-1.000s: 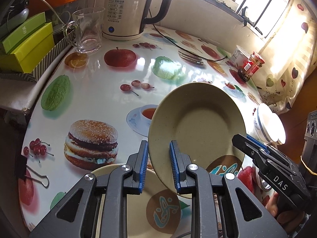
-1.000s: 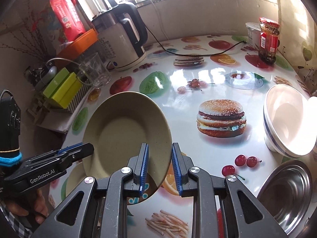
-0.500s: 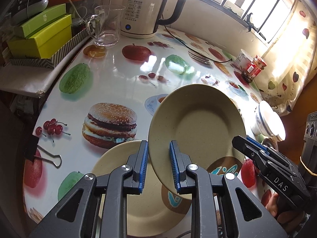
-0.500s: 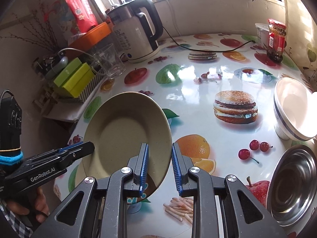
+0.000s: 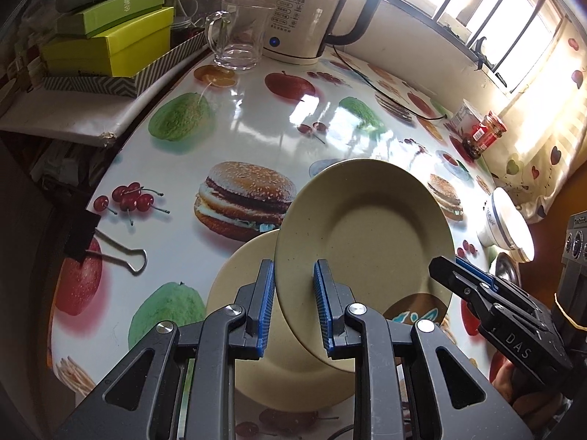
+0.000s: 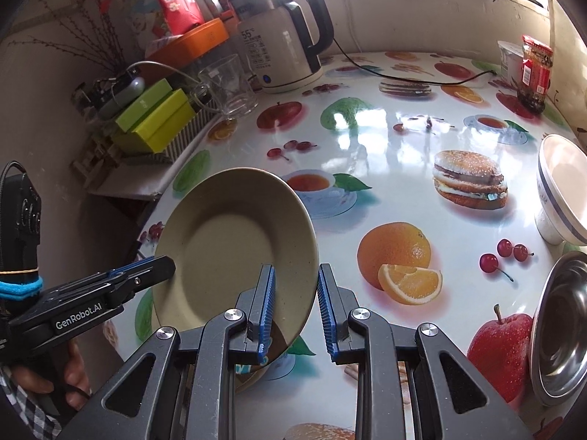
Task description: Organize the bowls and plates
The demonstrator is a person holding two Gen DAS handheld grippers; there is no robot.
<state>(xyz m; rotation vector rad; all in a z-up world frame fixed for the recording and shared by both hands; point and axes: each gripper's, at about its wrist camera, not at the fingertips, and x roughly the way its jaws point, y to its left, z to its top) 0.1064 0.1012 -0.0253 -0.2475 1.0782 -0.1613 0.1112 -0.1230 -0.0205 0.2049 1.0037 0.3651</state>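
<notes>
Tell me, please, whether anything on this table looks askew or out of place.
The white bowl leans over with its mouth facing sideways, and the steel bowl next to it seems tipped up too. The beige plate, gripped by the left gripper and right gripper, hangs steeply tilted.

My right gripper (image 6: 293, 308) straddles the tilted beige plate's (image 6: 234, 249) rim; my left gripper (image 6: 161, 266) touches its far edge.

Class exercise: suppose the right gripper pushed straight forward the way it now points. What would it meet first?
The right gripper would first meet the raised beige plate, whose rim already sits between its fingers. Beyond that lies only the printed table; depth there is unclear.
</notes>
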